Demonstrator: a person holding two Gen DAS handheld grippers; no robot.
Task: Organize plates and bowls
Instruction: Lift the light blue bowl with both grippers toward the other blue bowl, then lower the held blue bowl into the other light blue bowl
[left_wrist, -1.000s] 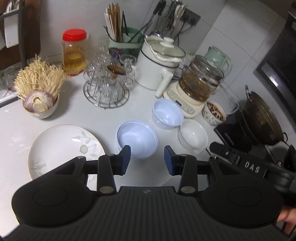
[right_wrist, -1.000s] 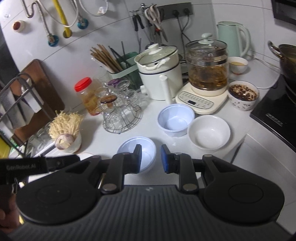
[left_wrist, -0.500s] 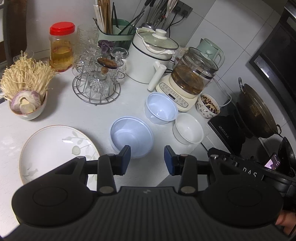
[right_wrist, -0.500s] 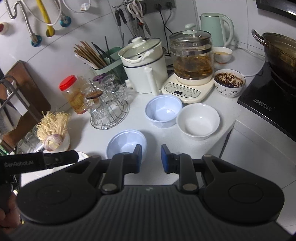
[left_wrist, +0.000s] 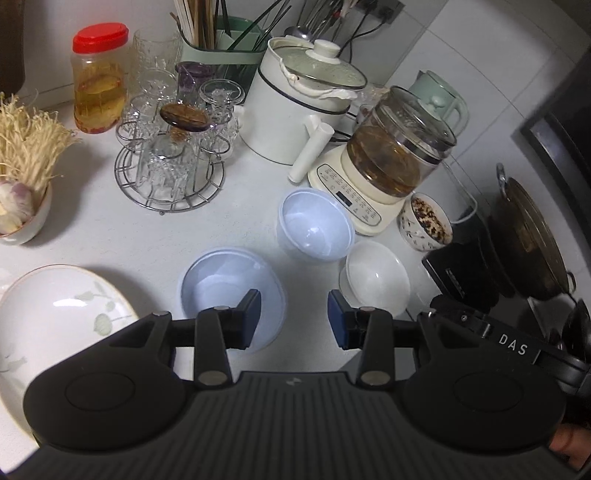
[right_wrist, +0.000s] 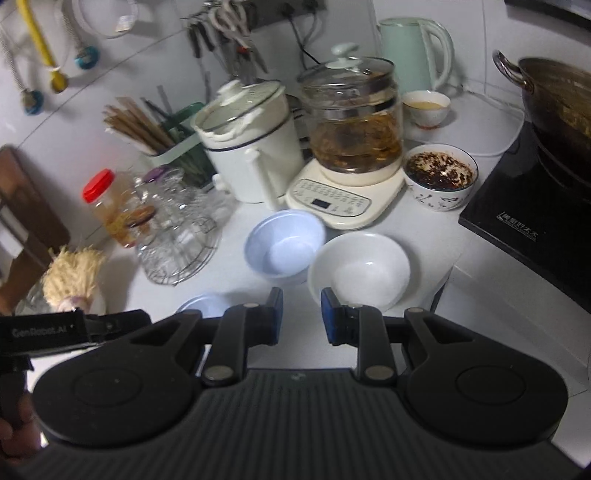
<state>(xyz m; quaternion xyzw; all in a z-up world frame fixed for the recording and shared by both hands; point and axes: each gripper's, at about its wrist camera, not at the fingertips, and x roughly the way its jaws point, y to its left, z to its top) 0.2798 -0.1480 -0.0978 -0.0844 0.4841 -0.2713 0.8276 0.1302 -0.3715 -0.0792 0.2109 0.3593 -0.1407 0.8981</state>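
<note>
Left tool (left_wrist: 294, 318), fingers apart and empty, hangs above the white desk (left_wrist: 140, 236); its left pad overlaps the rim of the near pale-blue bowl (left_wrist: 221, 288). Right tool (right_wrist: 301, 315), likewise parted and holding nothing, hangs over the desk with its right pad before the near rim of the white bowl (right_wrist: 360, 271).

All three bowls stand upright, mouths up; being round, they show no long axis. The deeper pale-blue bowl (left_wrist: 314, 225) sits just beside the white bowl (left_wrist: 376, 282), in front of the glass kettle's base (left_wrist: 351, 197); whether the two rims touch cannot be told. The near pale-blue bowl lies apart from both, nearer the desk's front.

The leaf-patterned plate (left_wrist: 55, 314) lies flat at lower left, seen only by the left wrist and cut by the tool body and the frame edge. From the right wrist the near pale-blue bowl (right_wrist: 207, 304) shows as a mere sliver behind the tool, and this view is blurred at left. Only the right wrist shows the small cup of tan liquid (right_wrist: 426, 107) behind the patterned bowl of dark contents (right_wrist: 439, 181).
</note>
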